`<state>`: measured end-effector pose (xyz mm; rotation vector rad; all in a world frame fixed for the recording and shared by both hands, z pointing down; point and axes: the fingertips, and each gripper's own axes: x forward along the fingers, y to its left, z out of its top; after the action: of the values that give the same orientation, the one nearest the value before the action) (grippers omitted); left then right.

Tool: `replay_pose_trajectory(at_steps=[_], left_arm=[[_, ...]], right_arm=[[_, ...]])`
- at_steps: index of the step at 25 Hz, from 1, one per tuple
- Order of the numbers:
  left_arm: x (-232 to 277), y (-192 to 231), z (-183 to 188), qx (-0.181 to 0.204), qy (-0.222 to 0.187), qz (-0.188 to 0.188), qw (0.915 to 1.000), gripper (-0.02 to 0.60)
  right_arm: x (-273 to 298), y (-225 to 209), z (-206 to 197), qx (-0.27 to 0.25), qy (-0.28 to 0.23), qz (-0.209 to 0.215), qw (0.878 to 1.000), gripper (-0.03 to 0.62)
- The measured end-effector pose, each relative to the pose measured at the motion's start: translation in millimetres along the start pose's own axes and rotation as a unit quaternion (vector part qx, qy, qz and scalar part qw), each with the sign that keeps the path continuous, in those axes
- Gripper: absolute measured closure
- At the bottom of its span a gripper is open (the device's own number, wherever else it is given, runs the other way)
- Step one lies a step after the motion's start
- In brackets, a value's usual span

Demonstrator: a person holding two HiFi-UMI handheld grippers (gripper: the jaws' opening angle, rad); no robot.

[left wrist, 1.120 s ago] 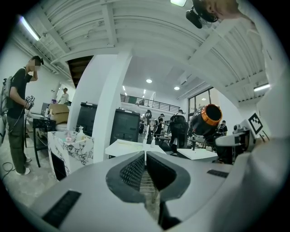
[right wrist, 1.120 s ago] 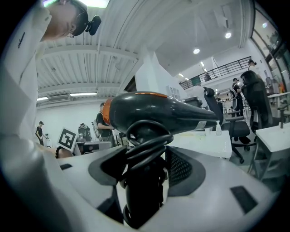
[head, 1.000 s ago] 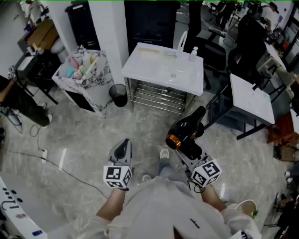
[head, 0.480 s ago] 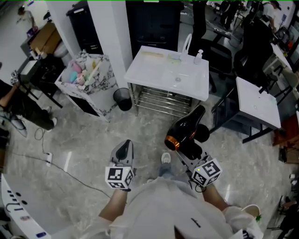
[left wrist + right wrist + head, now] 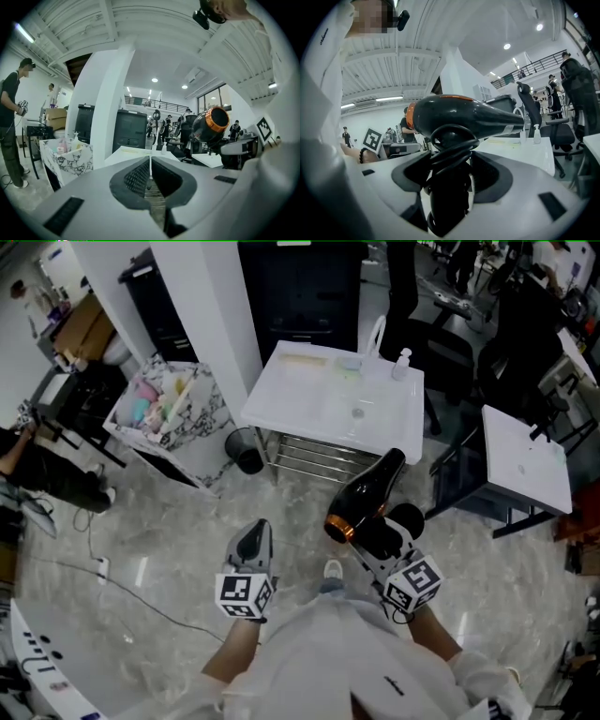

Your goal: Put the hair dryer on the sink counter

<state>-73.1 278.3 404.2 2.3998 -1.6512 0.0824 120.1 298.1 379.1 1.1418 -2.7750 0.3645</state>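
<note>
A black hair dryer (image 5: 364,495) with an orange ring at its back end is held above the floor, nozzle toward the white sink counter (image 5: 291,395). My right gripper (image 5: 382,538) is shut on its handle, which has the black cord wound round it. In the right gripper view the hair dryer (image 5: 459,117) lies crosswise over the jaws, and the sink counter (image 5: 534,150) shows ahead. My left gripper (image 5: 251,542) hangs to the left, shut and empty; in the left gripper view its jaws (image 5: 150,174) meet, with the hair dryer (image 5: 210,125) at right.
A tap (image 5: 376,334) and a soap bottle (image 5: 402,363) stand at the counter's far edge, with a chrome rack (image 5: 309,456) beneath. A patterned bin of toiletries (image 5: 164,413) and a small black waste bin (image 5: 243,448) stand left of it. A white table (image 5: 525,460) and office chairs stand right.
The sink counter has drawn closer and lower in the head view as the person walks toward it. The hair dryer has stayed in the right gripper; both grippers keep their pose.
</note>
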Motion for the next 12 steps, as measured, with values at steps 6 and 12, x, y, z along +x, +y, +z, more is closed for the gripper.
replay_pose_trajectory(at_steps=[6,12], left_arm=[[65,-12,16,-0.001,-0.001,0.006,1.0000,0.548],[116,-20,30,0.001,-0.004,0.021,0.9998,0.548]], right_arm=[[29,-49,6,0.004,0.014,0.029,0.999,0.318],[45,-99,19,0.010,0.016,0.047,0.999,0.318]])
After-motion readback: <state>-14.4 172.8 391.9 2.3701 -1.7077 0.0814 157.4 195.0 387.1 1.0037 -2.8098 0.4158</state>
